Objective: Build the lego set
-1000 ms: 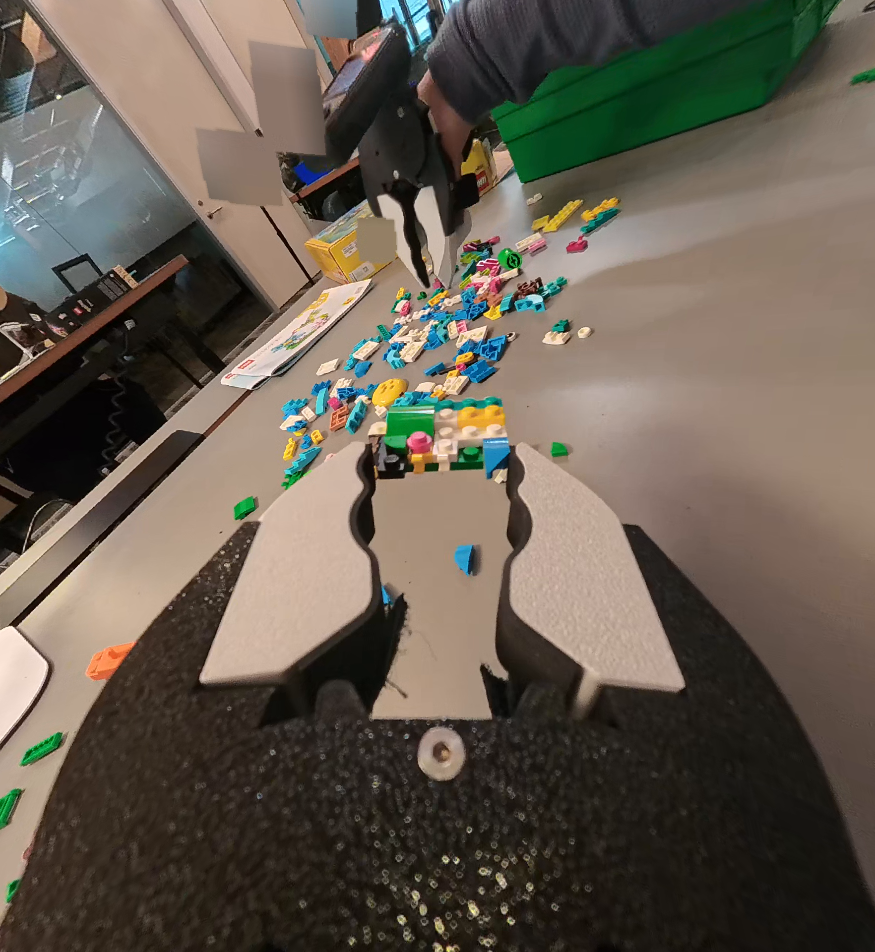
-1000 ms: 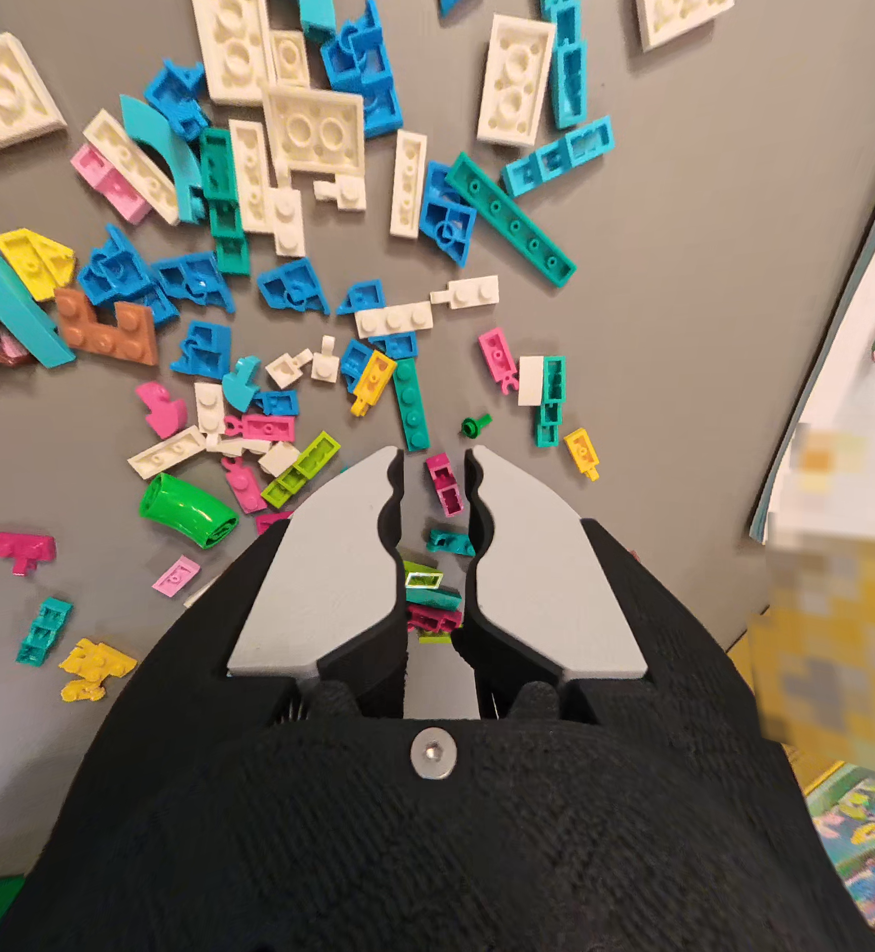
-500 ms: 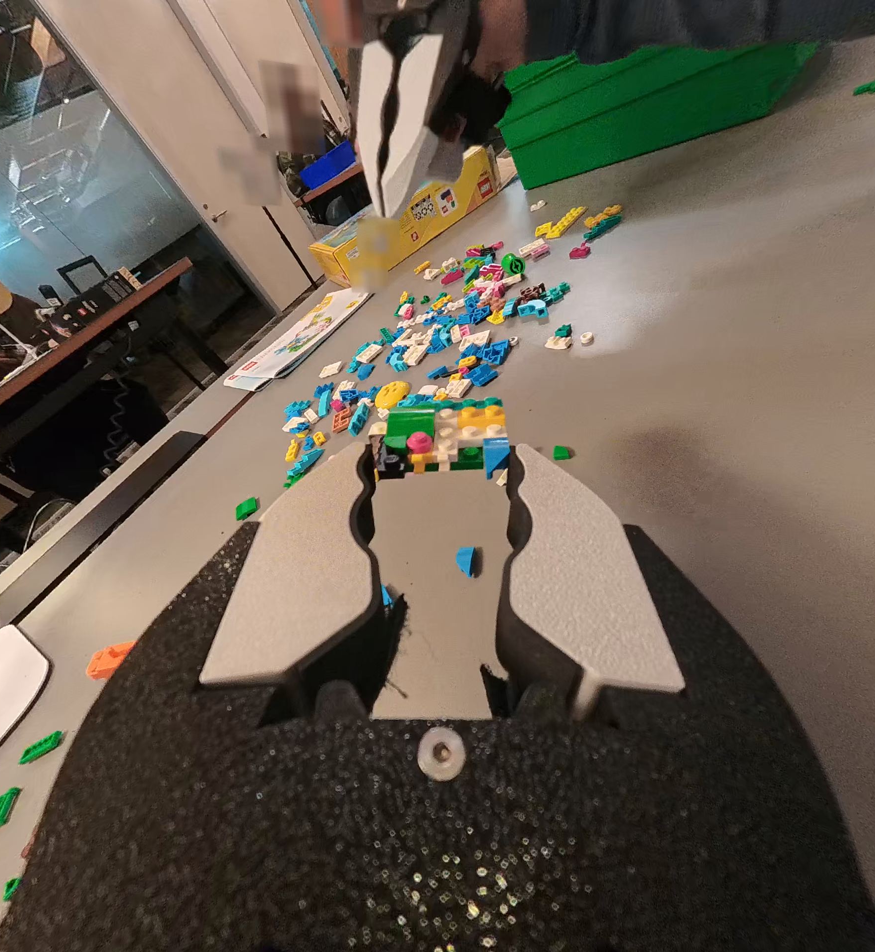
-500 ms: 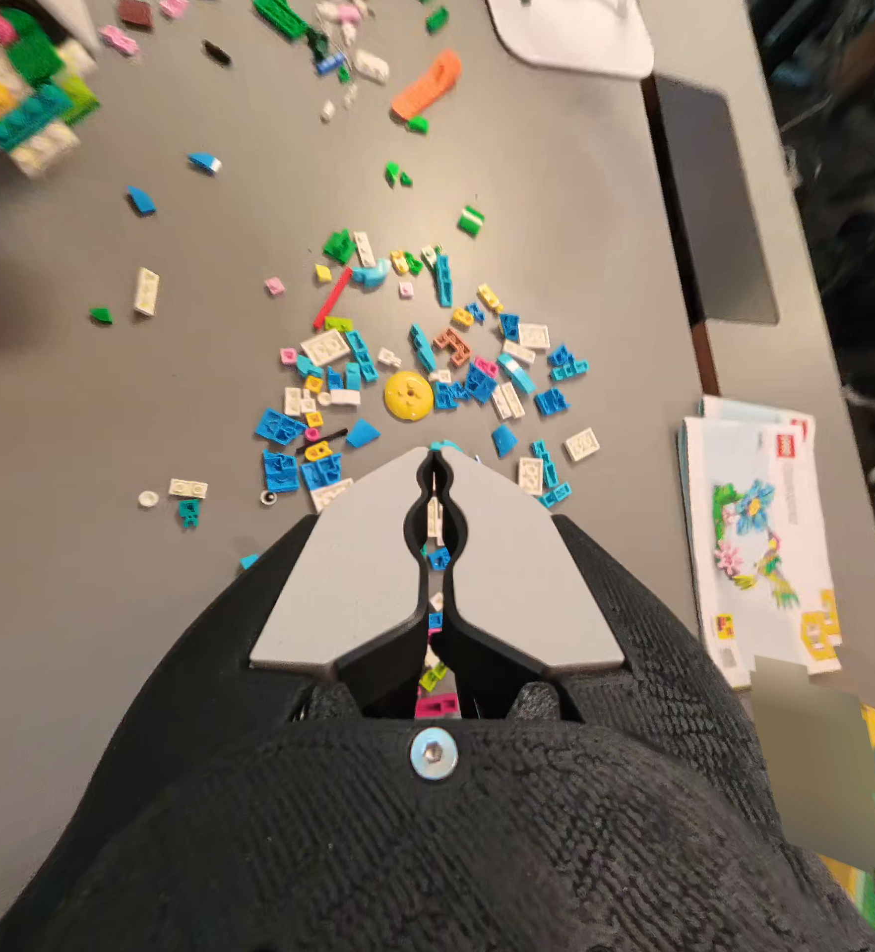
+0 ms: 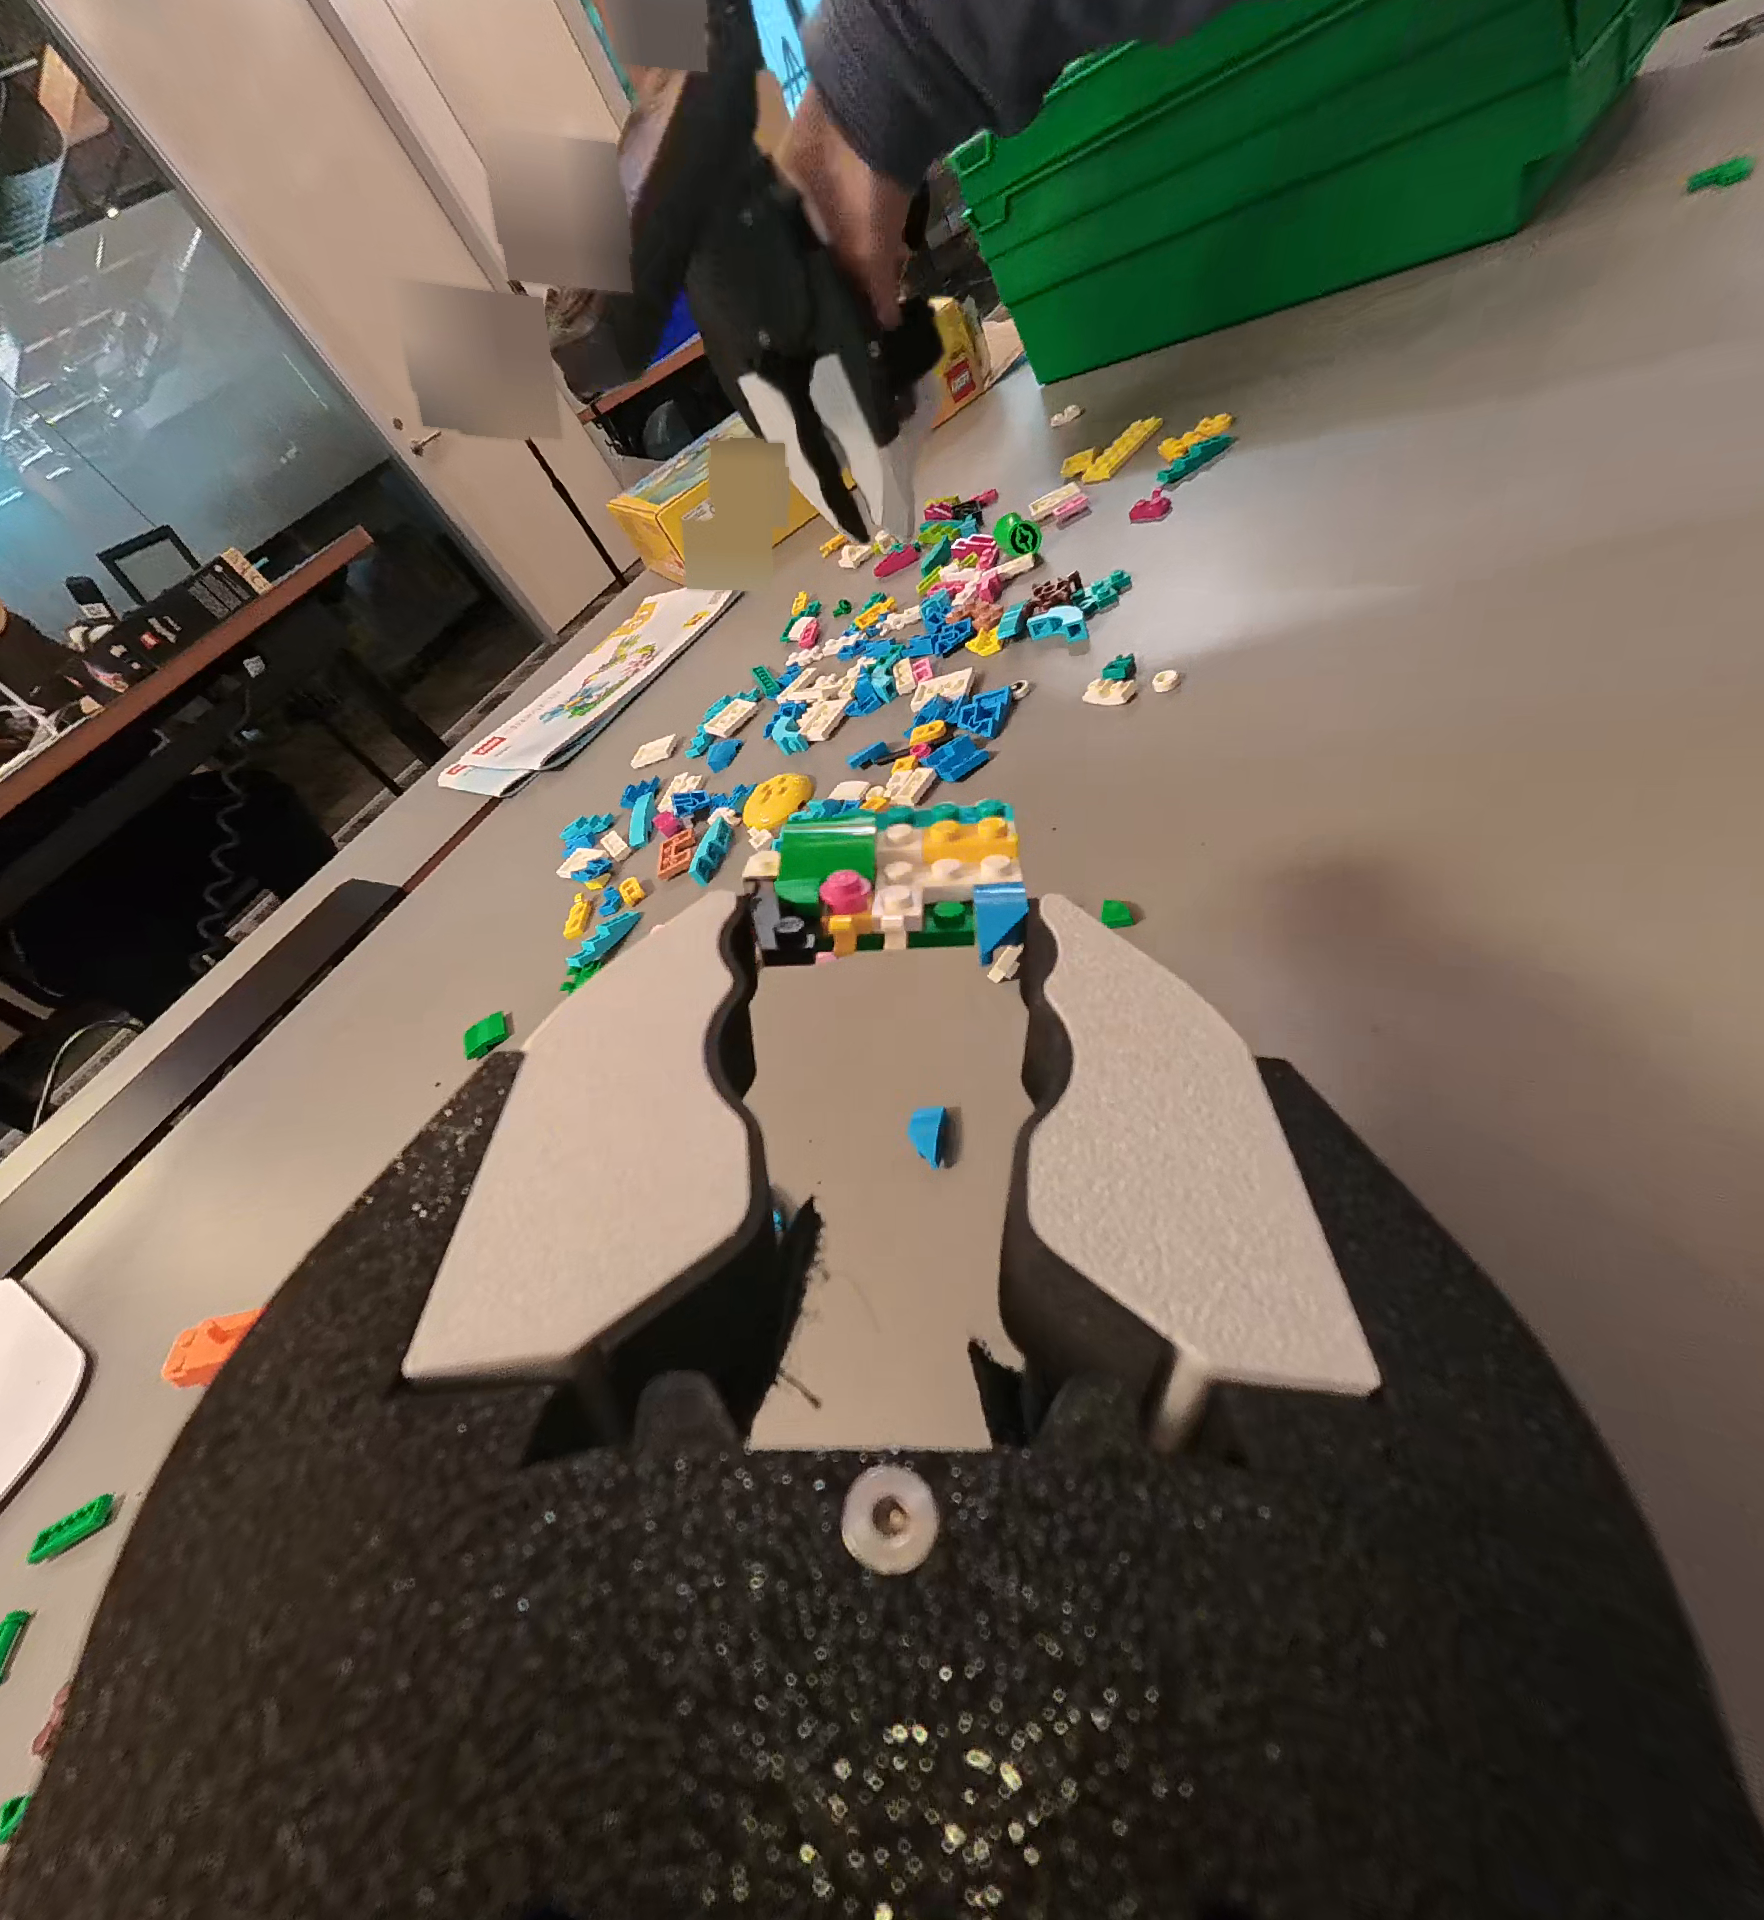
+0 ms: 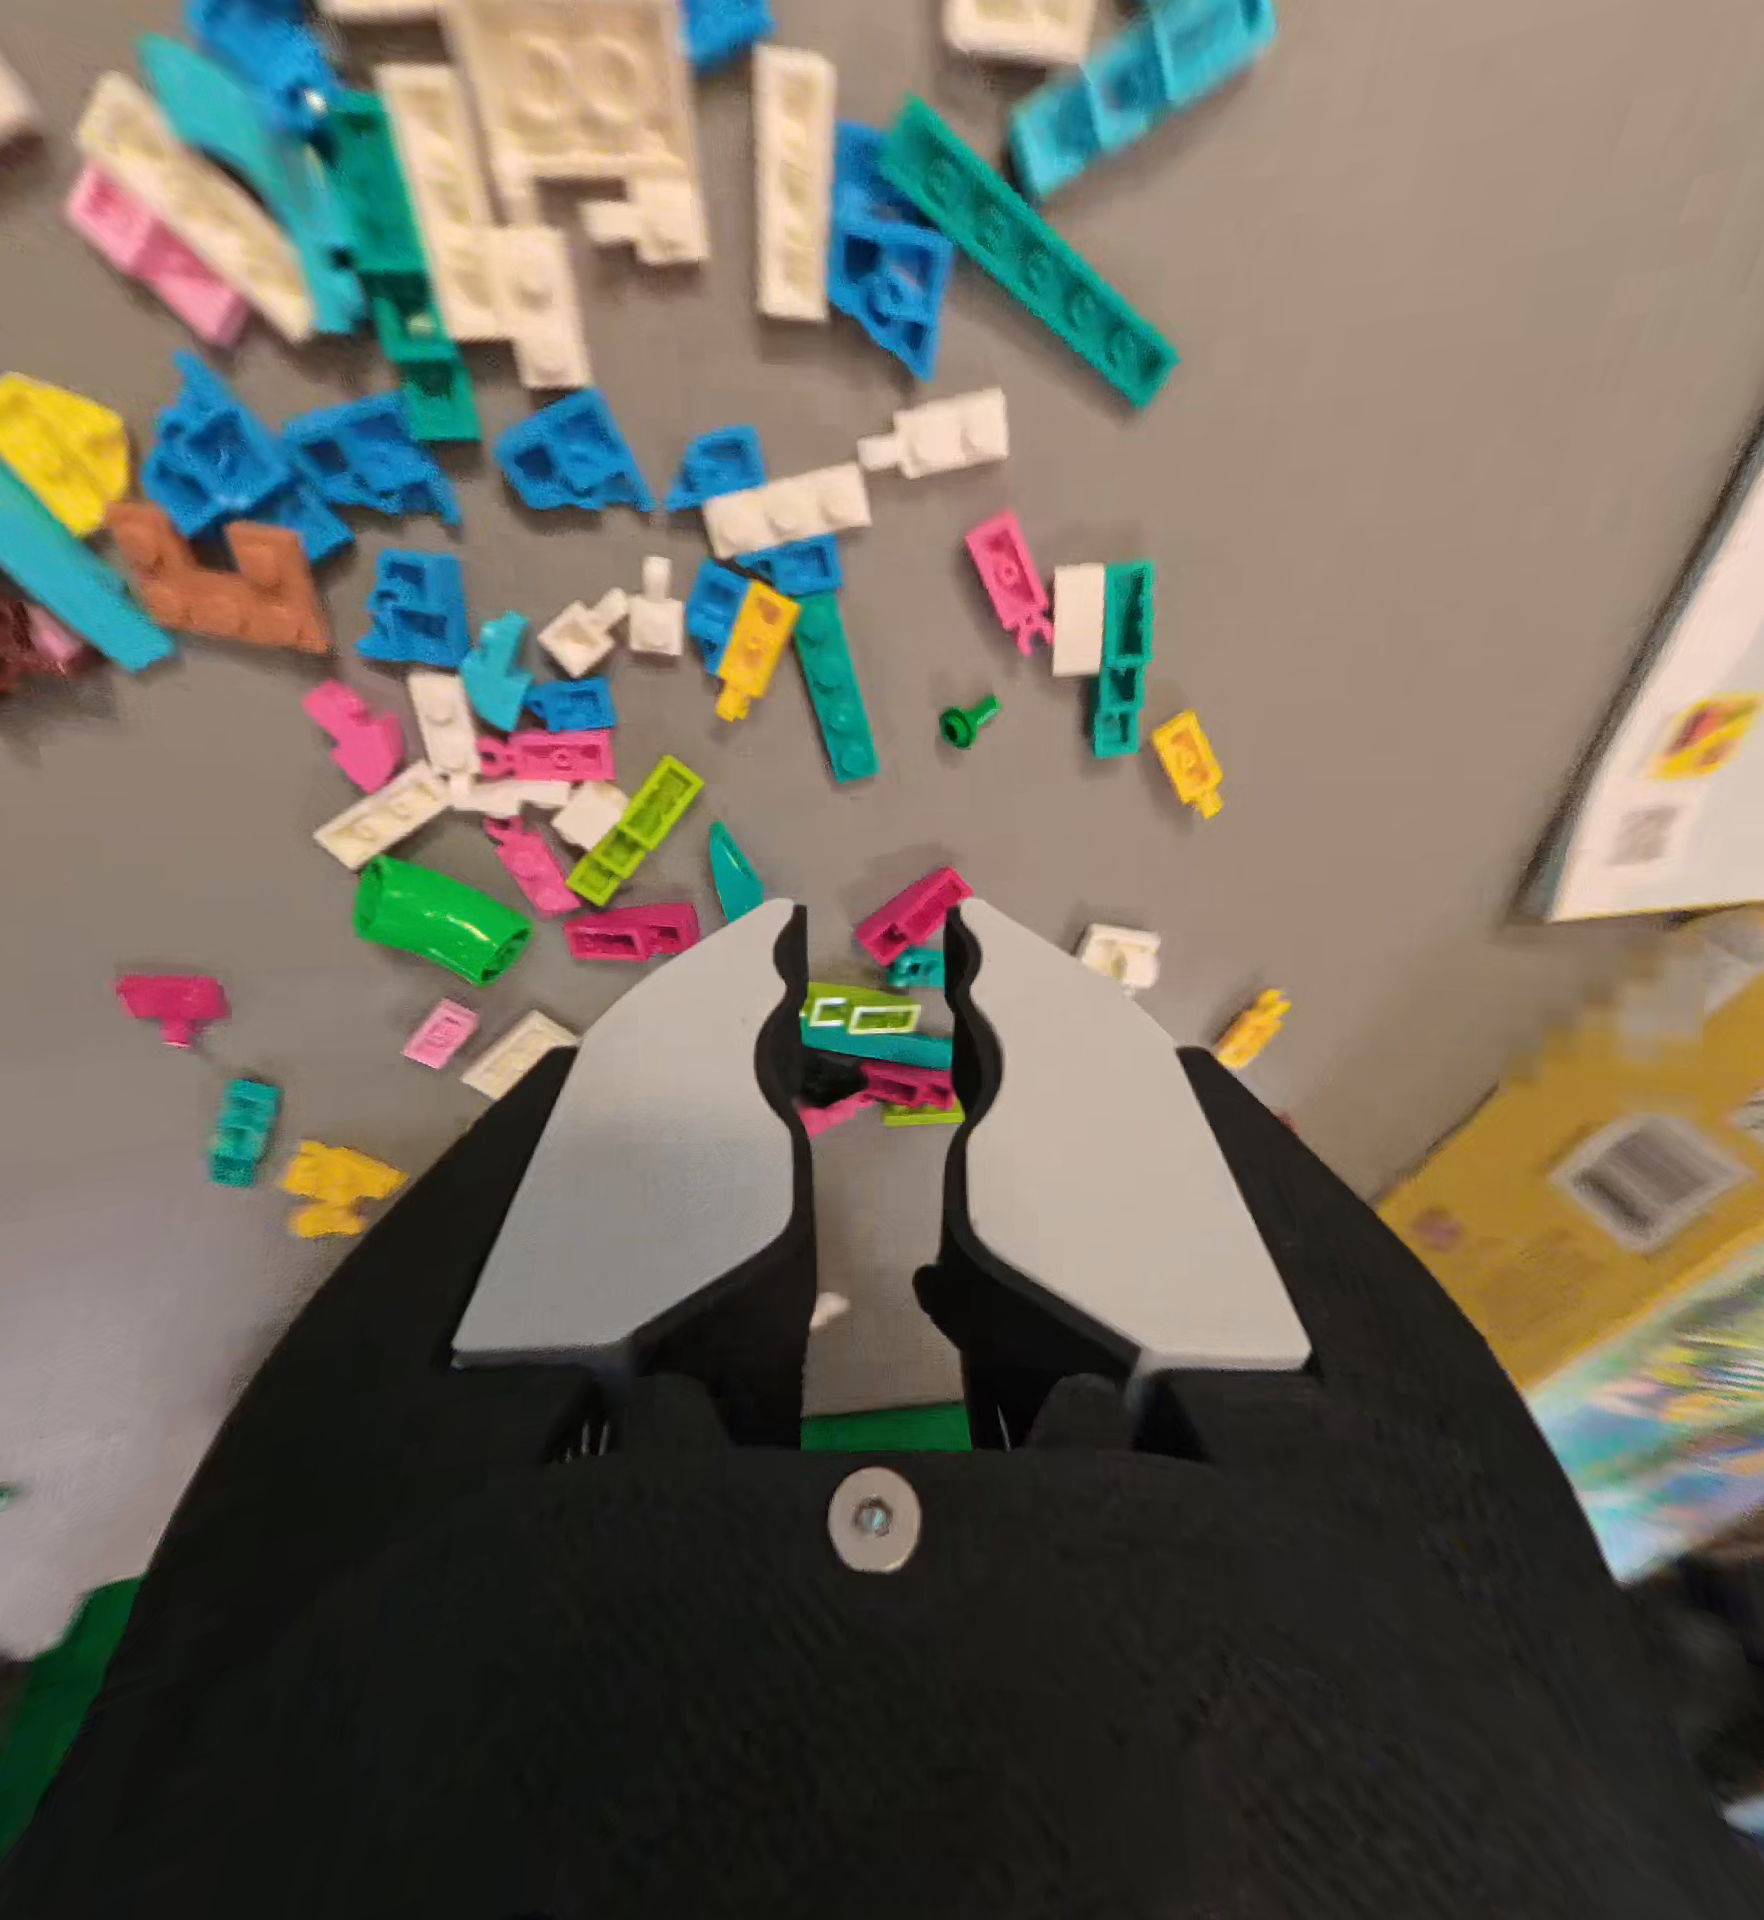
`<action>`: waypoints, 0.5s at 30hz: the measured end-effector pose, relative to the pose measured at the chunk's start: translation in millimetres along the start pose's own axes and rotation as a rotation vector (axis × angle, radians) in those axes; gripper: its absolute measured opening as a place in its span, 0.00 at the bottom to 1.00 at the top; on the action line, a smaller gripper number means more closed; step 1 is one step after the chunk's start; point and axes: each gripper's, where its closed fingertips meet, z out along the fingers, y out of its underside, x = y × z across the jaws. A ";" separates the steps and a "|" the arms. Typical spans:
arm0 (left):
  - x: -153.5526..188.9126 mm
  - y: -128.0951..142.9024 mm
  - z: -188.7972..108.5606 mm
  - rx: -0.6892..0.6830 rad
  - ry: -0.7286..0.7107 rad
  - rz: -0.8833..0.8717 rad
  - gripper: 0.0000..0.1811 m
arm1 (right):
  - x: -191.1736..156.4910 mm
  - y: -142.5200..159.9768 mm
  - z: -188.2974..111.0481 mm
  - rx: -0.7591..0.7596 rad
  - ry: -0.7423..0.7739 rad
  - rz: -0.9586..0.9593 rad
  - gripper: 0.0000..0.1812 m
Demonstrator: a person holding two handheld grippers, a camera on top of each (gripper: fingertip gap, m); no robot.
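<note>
At my left gripper's [image 5: 888, 935] wide-parted tips sits the build [image 5: 893, 878], braced, I reckon, for the next piece, while my right gripper [image 6: 875, 914], part-open and empty, hovers over a magenta brick [image 6: 909, 912] in the pile.

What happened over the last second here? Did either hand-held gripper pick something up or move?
The right hand-held gripper rose high above the table with its jaws nearly shut half a second ago, then dropped back over the loose bricks and opened again, now around a magenta brick. Whether it picked anything up is unclear. The left hand-held gripper stayed open and still behind the partly built model, with the small blue piece unmoved.
</note>
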 end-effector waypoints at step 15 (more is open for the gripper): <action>0.9 0.5 0.7 -0.003 0.007 0.006 0.27 | 10.0 12.9 11.9 0.032 -0.100 0.307 0.00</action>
